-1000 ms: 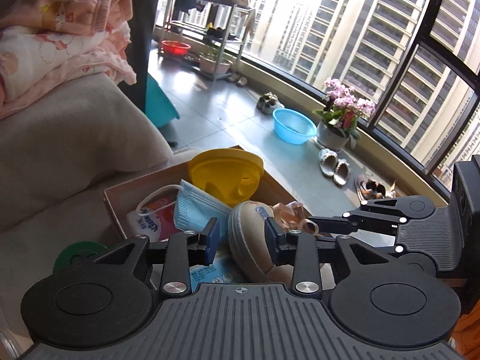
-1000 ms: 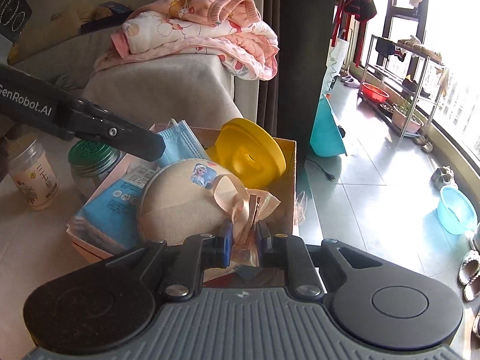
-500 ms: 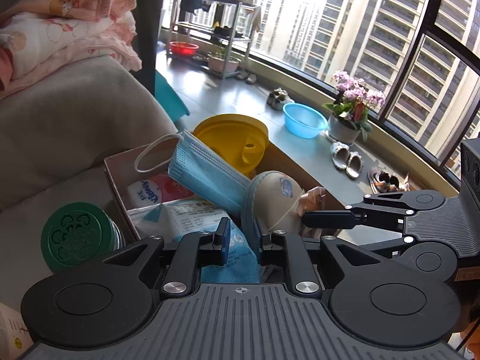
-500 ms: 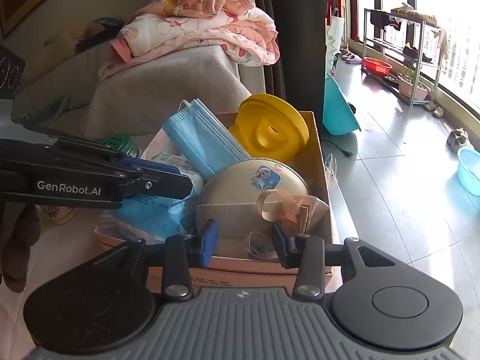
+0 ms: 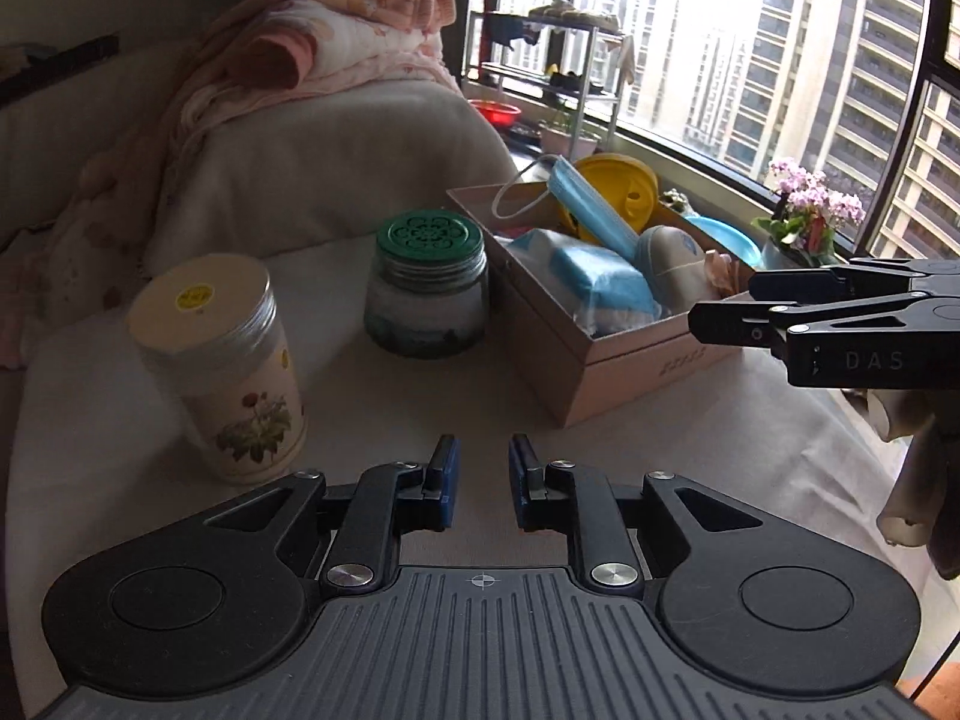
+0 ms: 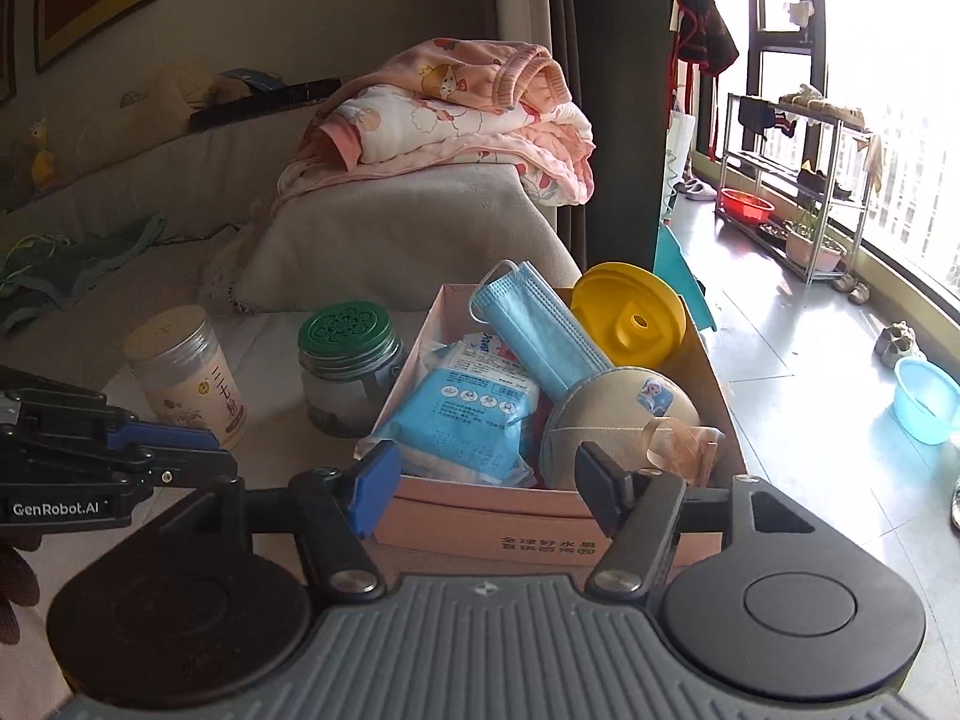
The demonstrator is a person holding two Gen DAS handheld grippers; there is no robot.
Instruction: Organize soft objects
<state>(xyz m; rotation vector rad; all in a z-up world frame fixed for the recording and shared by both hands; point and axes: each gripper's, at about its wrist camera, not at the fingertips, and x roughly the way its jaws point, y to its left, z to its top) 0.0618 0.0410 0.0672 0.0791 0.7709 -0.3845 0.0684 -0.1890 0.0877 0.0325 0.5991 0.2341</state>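
An open cardboard box (image 5: 630,354) (image 6: 540,534) on the white table holds a blue face mask (image 5: 594,210) (image 6: 540,330), a blue wipes pack (image 5: 600,282) (image 6: 468,414), a beige cap with a ribbon (image 5: 666,264) (image 6: 618,408) and a yellow lid (image 5: 618,186) (image 6: 630,318). My left gripper (image 5: 480,468) (image 6: 219,450) hovers over bare table left of the box, jaws narrow and opening, nothing between them. My right gripper (image 6: 487,486) (image 5: 726,303) faces the box's front wall, jaws wide and opening, holding nothing.
A green-lidded glass jar (image 5: 426,288) (image 6: 348,372) and a white-lidded canister (image 5: 222,360) (image 6: 186,372) stand left of the box. Pink folded clothes (image 5: 336,42) (image 6: 456,114) lie on the grey sofa arm behind. The floor drops off right of the table.
The right gripper let go of the cap's ribbon, opened wide and backed off the box. The left gripper narrowed, then drew away from the box to the left, over the table.
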